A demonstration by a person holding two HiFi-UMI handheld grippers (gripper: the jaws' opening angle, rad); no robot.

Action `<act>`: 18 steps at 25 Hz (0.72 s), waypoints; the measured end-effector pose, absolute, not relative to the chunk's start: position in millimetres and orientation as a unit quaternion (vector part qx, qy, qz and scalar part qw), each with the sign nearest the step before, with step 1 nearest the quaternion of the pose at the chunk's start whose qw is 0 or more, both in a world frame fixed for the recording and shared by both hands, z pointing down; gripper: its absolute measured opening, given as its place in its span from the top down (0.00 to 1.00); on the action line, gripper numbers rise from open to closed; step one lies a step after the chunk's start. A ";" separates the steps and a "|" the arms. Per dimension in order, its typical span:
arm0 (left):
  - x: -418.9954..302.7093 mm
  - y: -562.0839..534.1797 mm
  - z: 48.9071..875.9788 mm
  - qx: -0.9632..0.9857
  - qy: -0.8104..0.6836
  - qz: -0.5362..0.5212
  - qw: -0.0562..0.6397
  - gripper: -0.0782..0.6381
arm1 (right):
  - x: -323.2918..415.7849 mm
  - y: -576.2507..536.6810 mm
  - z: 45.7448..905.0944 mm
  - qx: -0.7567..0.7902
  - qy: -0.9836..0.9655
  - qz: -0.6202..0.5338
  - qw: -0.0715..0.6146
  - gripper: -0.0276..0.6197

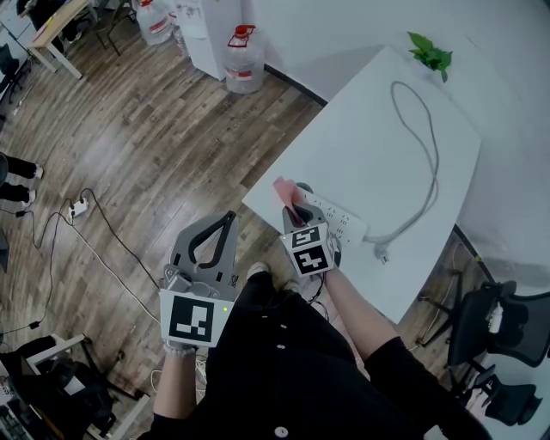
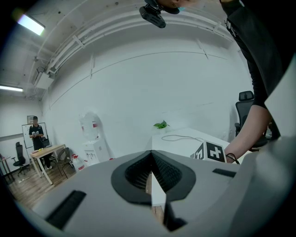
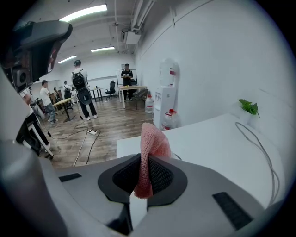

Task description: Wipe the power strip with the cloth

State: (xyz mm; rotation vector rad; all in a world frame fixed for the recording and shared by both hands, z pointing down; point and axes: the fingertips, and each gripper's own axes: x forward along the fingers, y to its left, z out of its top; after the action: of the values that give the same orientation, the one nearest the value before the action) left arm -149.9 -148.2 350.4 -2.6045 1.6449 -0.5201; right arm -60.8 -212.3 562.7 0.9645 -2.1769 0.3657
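Right gripper [image 3: 145, 173]: jaws clamped on the pink cloth [image 3: 151, 144], which sticks up between them.
Left gripper [image 2: 151, 162]: jaws pressed together with nothing in them, held over the wooden floor [image 1: 146, 146], off the table.
Power strip [image 1: 342, 221]: flat on the white table [image 1: 369, 129] near its front edge, left end beneath the Right gripper.
Cable [image 1: 427, 163]: loops across the table.

Your room is evenly bright from ceiling strip lights [image 3: 83, 13], and the white surface [image 1: 369, 146] glares slightly. Both gripper views bend hard into black corners; the nearby jaws look soft, perhaps unfocused.
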 end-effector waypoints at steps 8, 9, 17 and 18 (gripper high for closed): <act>-155.5 -146.5 353.6 -0.832 0.528 -0.171 0.004 0.88 | -56.3 -220.3 564.7 0.389 -0.834 0.147 0.361 0.87; -155.3 -146.4 353.2 -0.832 0.527 -0.171 0.004 0.88 | -55.2 -220.5 564.7 0.391 -0.833 0.148 0.362 0.87; -144.7 -149.9 352.8 -0.840 0.515 -0.169 0.006 0.88 | -35.1 -223.3 565.6 0.412 -0.822 0.167 0.355 0.87; -142.5 -150.6 352.8 -0.841 0.513 -0.169 0.007 0.88 | -31.8 -223.2 566.1 0.417 -0.820 0.175 0.350 0.87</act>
State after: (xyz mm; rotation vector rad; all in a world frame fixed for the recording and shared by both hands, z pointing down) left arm -142.5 -150.6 352.8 -2.6318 1.6058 -0.5288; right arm -31.8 -223.2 566.1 1.0791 -2.1248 0.4541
